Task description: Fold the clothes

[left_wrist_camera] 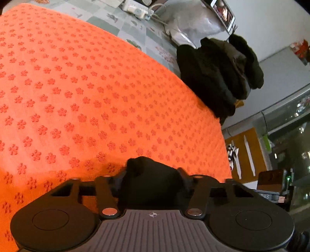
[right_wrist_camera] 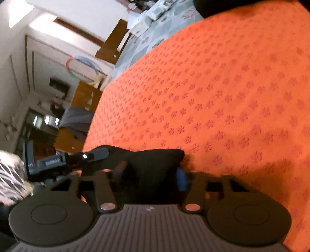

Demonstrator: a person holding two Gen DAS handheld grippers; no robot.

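Black cloth, a bunched fold of a dark garment [left_wrist_camera: 151, 174], is clamped between the jaws of the left gripper [left_wrist_camera: 152, 181], low against an orange towel-like cover with a raised flower pattern [left_wrist_camera: 87, 87]. In the right wrist view the right gripper [right_wrist_camera: 149, 174] is likewise clenched on a wider ridge of the black garment [right_wrist_camera: 155, 157]; its long axis is seen running across the picture, from the jaws towards the cover's left edge.

Only the left view shows a heap of dark olive clothing [left_wrist_camera: 219, 71] at the cover's far edge and a white power strip [left_wrist_camera: 135, 8] beyond. Only the right view shows a striped hoop [right_wrist_camera: 83, 67] against a pale wall and brown wooden furniture [right_wrist_camera: 114, 42]. No writing can be read; a label on a dark device [right_wrist_camera: 52, 160] is blurred.
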